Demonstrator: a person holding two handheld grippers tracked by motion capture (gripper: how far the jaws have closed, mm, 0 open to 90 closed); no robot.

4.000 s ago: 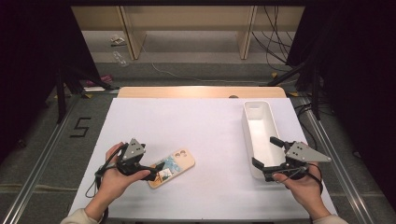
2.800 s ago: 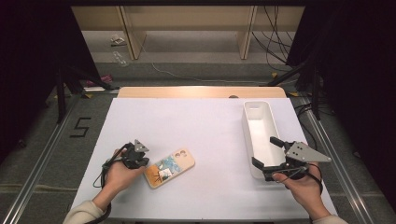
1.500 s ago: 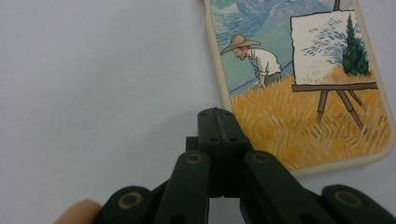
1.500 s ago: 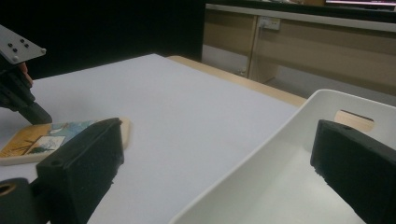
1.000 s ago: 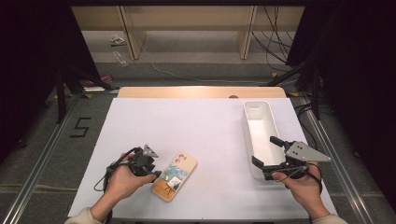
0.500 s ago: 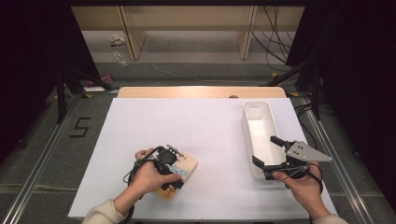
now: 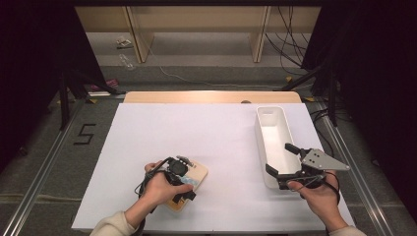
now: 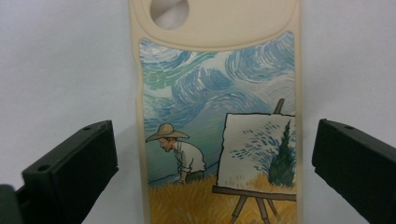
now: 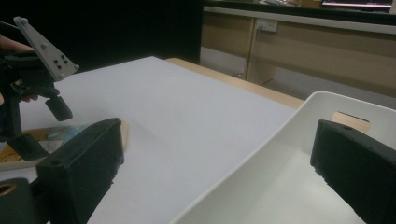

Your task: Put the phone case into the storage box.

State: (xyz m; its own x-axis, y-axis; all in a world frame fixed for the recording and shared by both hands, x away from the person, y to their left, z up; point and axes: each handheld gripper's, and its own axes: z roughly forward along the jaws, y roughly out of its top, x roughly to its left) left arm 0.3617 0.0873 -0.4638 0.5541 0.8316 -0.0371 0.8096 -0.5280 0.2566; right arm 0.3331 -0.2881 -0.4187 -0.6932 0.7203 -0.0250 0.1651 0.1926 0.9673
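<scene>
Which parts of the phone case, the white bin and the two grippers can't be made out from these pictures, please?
- Phone case: the left gripper view's bottom edge cuts off its lower end; in the high view the left gripper and hand cover much of it.
- White bin: in the high view the right gripper hides its near end; the right gripper view's edges crop it.
- Whether the left gripper's pads touch the case: undecidable; the left gripper view shows gaps.

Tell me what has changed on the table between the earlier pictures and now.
The left tongs moved right over the phone case; their jaws have just been opening and now straddle it without pressing. The case had turned slightly. The right tongs stayed open at the white bin.
</scene>
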